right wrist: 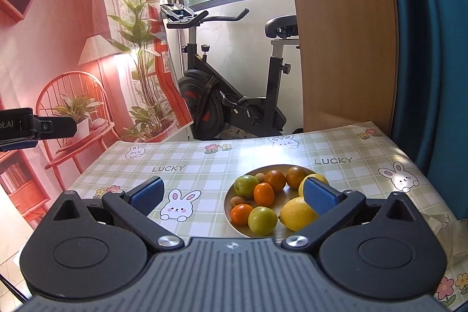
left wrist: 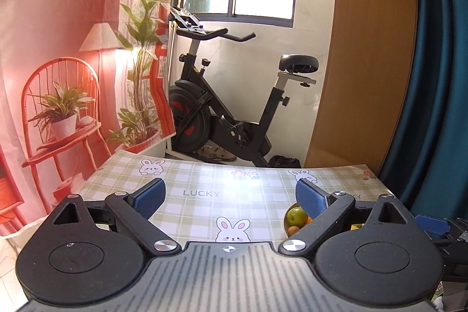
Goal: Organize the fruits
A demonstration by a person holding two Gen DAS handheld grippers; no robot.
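Left wrist: left gripper (left wrist: 230, 196) spread wide, holding nothing, above table (left wrist: 204, 206). Plate (left wrist: 288, 220) of fruit partly hidden behind its right finger.

Right wrist: right gripper (right wrist: 234, 195) spread wide, empty. Plate (right wrist: 228, 203) just ahead, holding lemons (right wrist: 295, 212), oranges (right wrist: 263, 194), green fruit (right wrist: 262, 220).

Table with a plate of fruit

The table (right wrist: 204, 165) wears a green-and-white checked cloth (left wrist: 204, 206) printed with rabbits, small flowers and the word LUCKY. A round plate (right wrist: 228, 203) rests on it toward the right side, holding green fruits, oranges and lemons packed close together. At the table's near right corner lies a crumpled bit of pale wrapping (right wrist: 447, 233), its kind unclear.
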